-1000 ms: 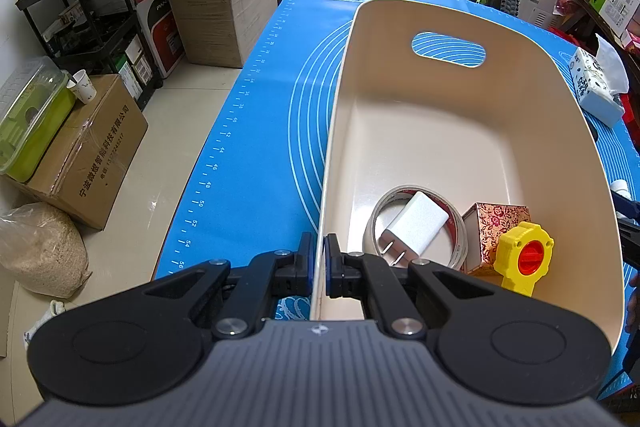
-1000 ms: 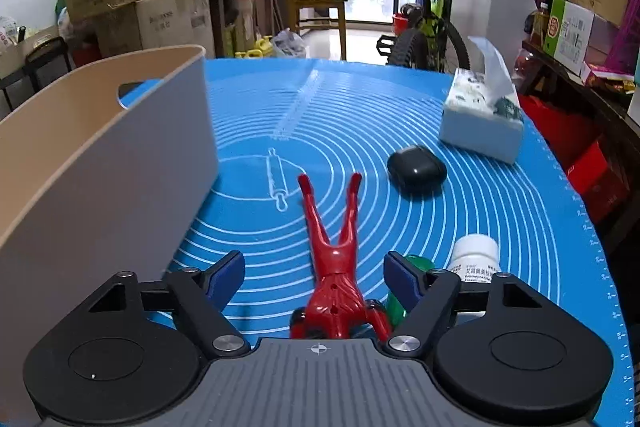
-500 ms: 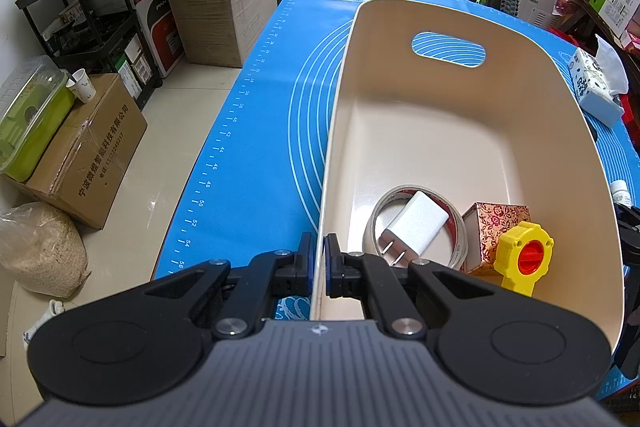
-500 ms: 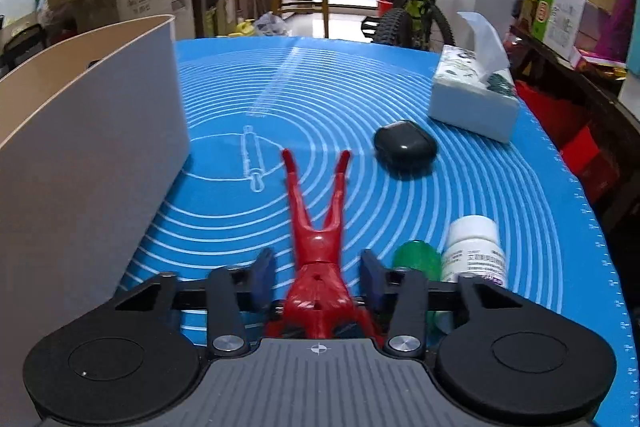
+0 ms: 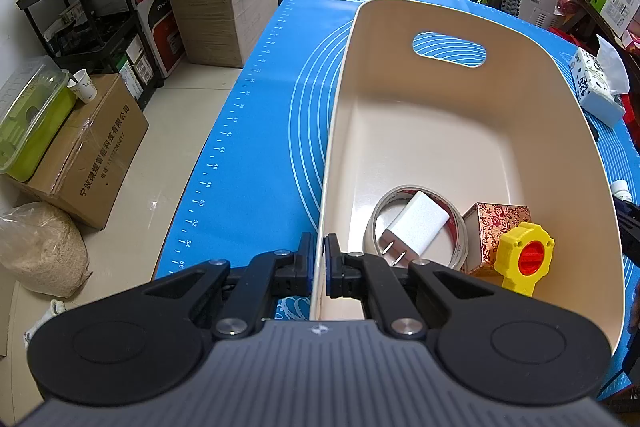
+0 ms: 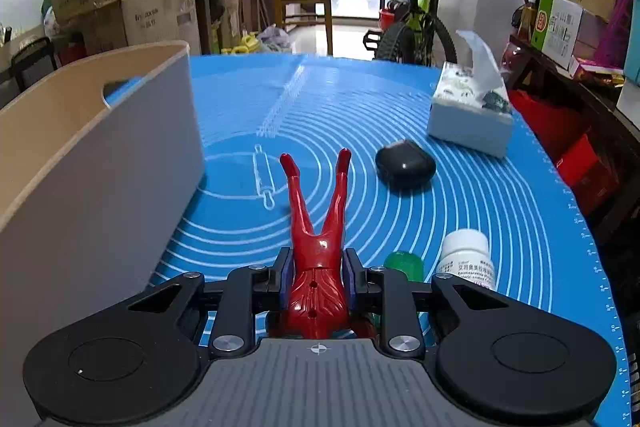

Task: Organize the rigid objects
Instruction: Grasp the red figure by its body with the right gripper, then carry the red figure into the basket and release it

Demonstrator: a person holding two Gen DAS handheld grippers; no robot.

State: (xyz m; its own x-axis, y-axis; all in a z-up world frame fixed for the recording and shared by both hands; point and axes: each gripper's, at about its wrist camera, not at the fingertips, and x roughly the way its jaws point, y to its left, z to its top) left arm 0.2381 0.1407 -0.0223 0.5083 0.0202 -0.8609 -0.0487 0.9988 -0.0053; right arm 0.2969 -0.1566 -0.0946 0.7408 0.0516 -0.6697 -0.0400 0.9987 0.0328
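Red figure pinched, bin braced.

My right gripper [image 6: 317,277] has just been closing its jaws onto the red toy figure [image 6: 318,247] lying right of the beige bin [image 5: 460,147]; gripped at the waist, it could pivot and slip when lifted. My left gripper [image 5: 318,269] clamps the bin's near rim.

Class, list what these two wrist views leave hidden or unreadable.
- Right wrist: red figure head and arms, hidden under the right gripper.
- Right wrist: green object, mostly behind the gripper's finger.
- Right wrist: white bottle label, too small.
- Left wrist: basket near corner, behind the left gripper.
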